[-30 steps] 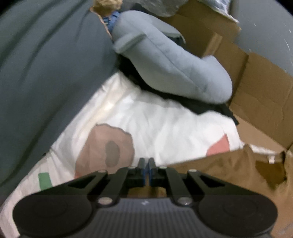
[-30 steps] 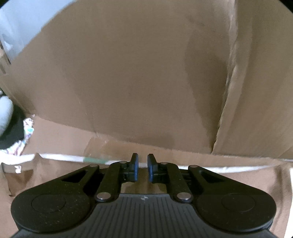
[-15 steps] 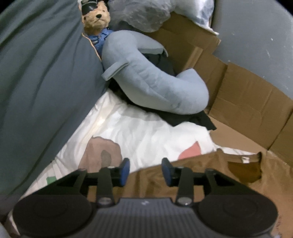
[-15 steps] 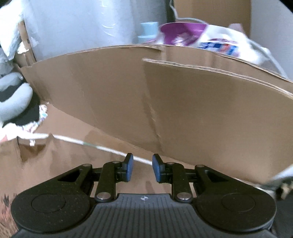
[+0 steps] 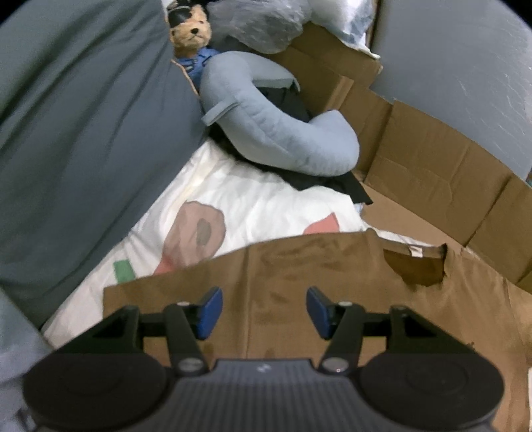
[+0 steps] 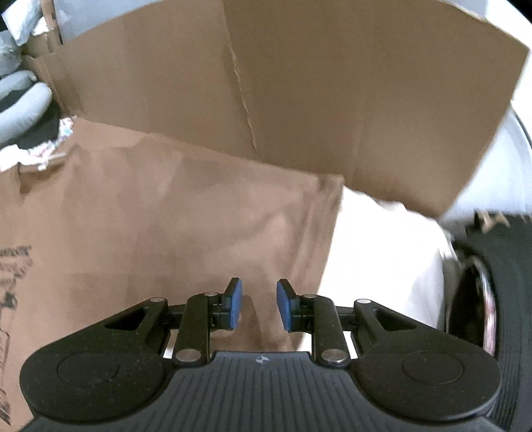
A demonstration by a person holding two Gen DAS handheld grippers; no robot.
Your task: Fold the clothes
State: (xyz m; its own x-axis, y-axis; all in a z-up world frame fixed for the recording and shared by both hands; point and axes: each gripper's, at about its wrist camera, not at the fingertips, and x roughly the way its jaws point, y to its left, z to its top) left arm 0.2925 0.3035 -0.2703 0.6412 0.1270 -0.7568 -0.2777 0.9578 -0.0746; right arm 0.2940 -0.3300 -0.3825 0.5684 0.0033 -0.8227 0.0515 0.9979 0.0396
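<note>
A brown T-shirt (image 5: 299, 272) lies spread flat on a white printed bedsheet (image 5: 252, 206), its neck opening (image 5: 415, 266) at the far right. My left gripper (image 5: 261, 310) is open and empty, hovering just above the shirt's left shoulder and sleeve area. In the right wrist view the same shirt (image 6: 166, 216) shows a dark print at its left edge. My right gripper (image 6: 259, 304) is open and empty, above the shirt near its right sleeve edge.
A grey blanket (image 5: 83, 133) rises on the left. A light blue neck pillow (image 5: 282, 133), a teddy bear (image 5: 193, 30) and dark clothes lie beyond the shirt. Cardboard walls (image 5: 432, 172) (image 6: 299, 93) border the far side. A dark round object (image 6: 492, 299) is at right.
Both grippers have opened and let go of the shirt, then pulled back and up. The shirt now lies flat on the sheet.
</note>
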